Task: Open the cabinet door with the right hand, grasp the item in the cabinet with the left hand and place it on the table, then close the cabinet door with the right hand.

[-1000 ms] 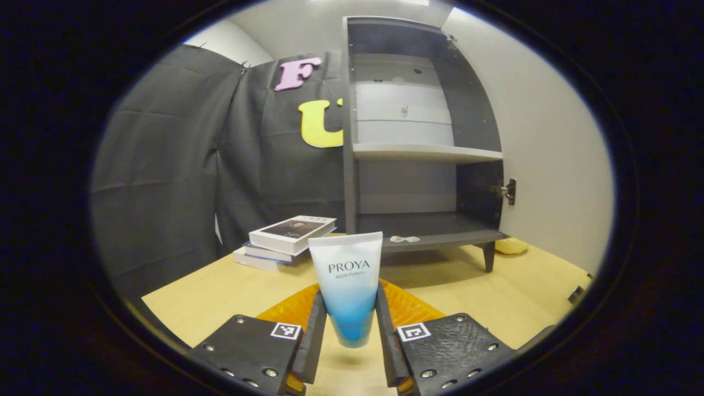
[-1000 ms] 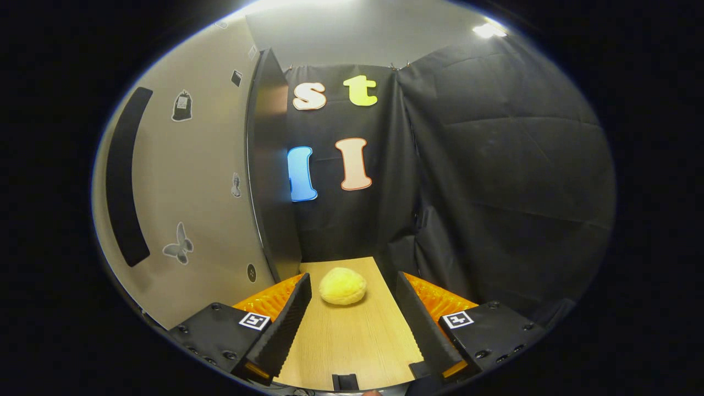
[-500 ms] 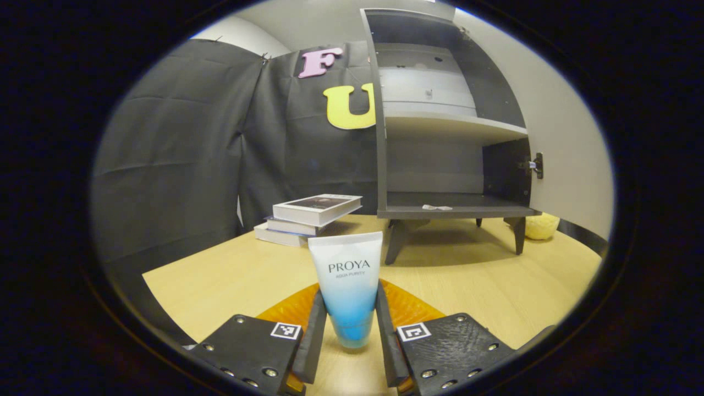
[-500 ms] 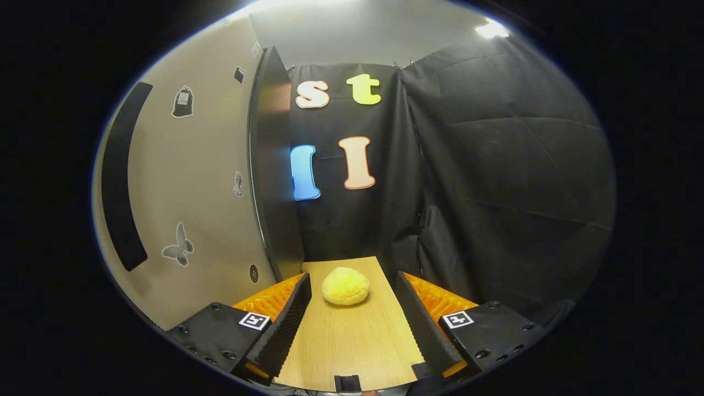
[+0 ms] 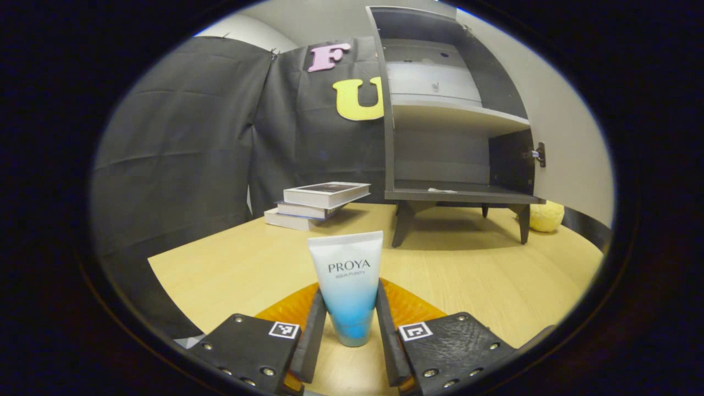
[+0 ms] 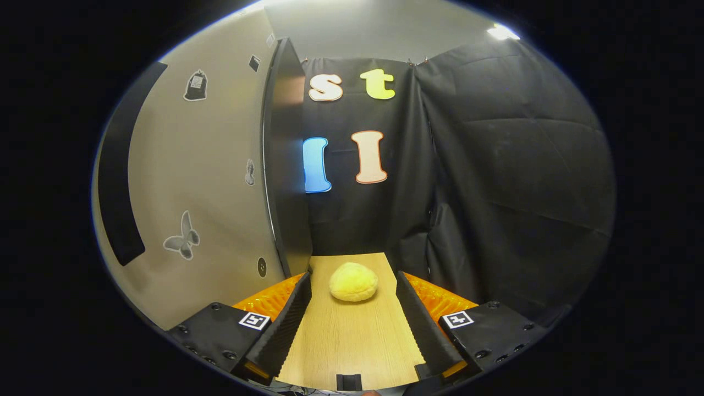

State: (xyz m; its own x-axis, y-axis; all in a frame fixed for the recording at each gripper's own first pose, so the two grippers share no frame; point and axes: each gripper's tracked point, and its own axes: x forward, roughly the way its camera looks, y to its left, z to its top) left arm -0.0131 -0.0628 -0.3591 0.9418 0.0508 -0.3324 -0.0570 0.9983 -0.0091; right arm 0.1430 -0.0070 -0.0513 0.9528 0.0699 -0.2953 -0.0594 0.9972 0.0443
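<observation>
In the left gripper view a white and blue tube (image 5: 347,286) stands upright between my left gripper's (image 5: 347,335) fingers, which press on both its sides, low over the wooden table (image 5: 473,275). Beyond it the dark cabinet (image 5: 451,126) stands with its inside exposed, a shelf halfway up, a small pale scrap on its floor. In the right gripper view my right gripper (image 6: 353,319) is open with nothing between its fingers, beside the cabinet's open beige door (image 6: 203,181), which bears a long dark handle (image 6: 118,165) at the left.
A stack of books (image 5: 316,203) lies left of the cabinet. A yellow plush ball (image 6: 353,281) lies on the table strip ahead of the right gripper; the yellow ball (image 5: 542,215) is also behind the cabinet's right leg. Black cloth walls close the booth around.
The left gripper has drawn back from the cabinet and sunk lower with the tube, so the cabinet looks smaller and farther. The right gripper has shifted slightly along the door.
</observation>
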